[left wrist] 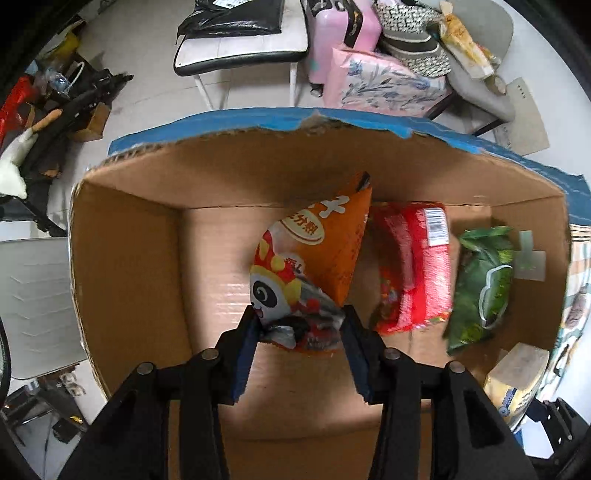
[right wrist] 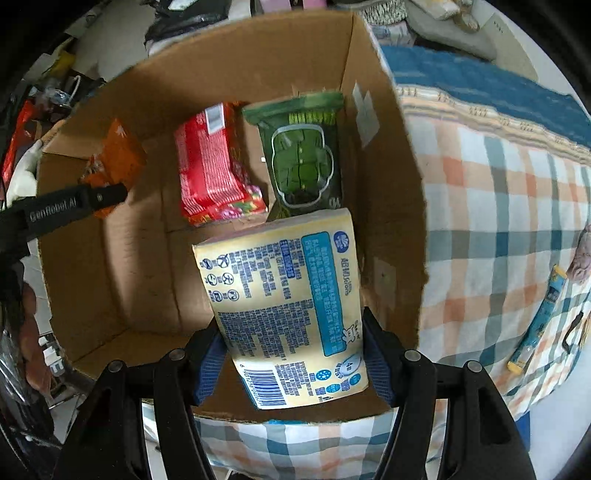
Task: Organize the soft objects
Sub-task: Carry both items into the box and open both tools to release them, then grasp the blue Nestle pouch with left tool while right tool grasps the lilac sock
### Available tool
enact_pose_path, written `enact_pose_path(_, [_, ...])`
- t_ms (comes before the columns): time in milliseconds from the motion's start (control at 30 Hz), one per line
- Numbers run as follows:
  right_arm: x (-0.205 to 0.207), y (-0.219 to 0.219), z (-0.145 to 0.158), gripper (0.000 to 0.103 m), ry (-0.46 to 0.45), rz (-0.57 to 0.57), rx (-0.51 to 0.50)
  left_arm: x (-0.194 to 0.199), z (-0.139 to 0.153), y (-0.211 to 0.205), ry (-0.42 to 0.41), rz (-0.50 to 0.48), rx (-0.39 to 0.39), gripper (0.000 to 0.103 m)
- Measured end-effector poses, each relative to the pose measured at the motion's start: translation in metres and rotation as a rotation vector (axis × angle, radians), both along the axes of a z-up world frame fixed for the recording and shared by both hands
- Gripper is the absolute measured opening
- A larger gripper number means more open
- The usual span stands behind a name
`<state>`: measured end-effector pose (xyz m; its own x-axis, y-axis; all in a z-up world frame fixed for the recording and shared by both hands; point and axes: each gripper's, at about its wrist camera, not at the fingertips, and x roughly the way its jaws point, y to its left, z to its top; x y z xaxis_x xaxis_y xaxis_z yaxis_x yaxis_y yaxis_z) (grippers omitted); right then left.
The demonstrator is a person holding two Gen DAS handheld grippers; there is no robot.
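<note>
My left gripper (left wrist: 299, 325) is shut on the lower end of an orange snack bag (left wrist: 314, 258) with a panda print and holds it inside the open cardboard box (left wrist: 125, 258). My right gripper (right wrist: 295, 347) is shut on a pale yellow tissue pack (right wrist: 288, 306) over the box's near right corner. A red packet (left wrist: 417, 266) and a green packet (left wrist: 480, 284) lie on the box floor at the right. In the right wrist view the red packet (right wrist: 210, 166) and green packet (right wrist: 303, 162) lie side by side, and the orange bag (right wrist: 118, 158) hangs at the left.
The box (right wrist: 391, 155) stands on a checked cloth (right wrist: 498, 221) with a small blue and yellow tube (right wrist: 539, 321) on it. Behind the box are a chair (left wrist: 240, 48), a pink suitcase (left wrist: 343, 29) and a floral pack (left wrist: 380, 81).
</note>
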<state>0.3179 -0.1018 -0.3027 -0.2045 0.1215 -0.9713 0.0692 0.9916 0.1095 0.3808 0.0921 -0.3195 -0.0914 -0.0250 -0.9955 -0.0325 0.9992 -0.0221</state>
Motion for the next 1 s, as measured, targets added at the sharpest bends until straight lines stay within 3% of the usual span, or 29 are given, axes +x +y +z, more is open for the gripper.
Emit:
enact_pose_path(133, [0.001, -0.002, -0.007, 0.076, 0.024, 0.001, -0.007, 0.006, -0.004, 0.002, 0.031, 0.007, -0.007, 0.047])
enact_pose_path(333, [0.001, -0.002, 0.002, 0.086, 0.000, 0.011, -0.012, 0.007, 0.005, 0.006, 0.017, 0.020, -0.025, 0.066])
enact_pose_path(467, [0.000, 0.002, 0.012, 0.091, -0.029, 0.032, -0.024, -0.002, 0.021, 0.011, -0.022, 0.035, -0.032, 0.075])
enact_pose_path(567, [-0.003, 0.005, 0.022, 0.103, -0.063, 0.050, -0.028, -0.015, 0.038, 0.014, -0.062, 0.036, -0.027, 0.087])
enact_pose_path(633, [-0.006, 0.007, 0.028, 0.103, -0.087, 0.057, -0.030, -0.026, 0.047, 0.015, -0.088, 0.035, -0.015, 0.089])
enact_pose_path(700, [-0.009, 0.009, 0.035, 0.103, -0.115, 0.061, -0.037, -0.040, 0.059, 0.016, -0.120, 0.044, -0.016, 0.100])
enact_pose_path(1000, [-0.036, 0.017, 0.072, 0.103, -0.228, 0.118, -0.051, -0.103, 0.113, 0.020, -0.268, 0.075, -0.026, 0.100])
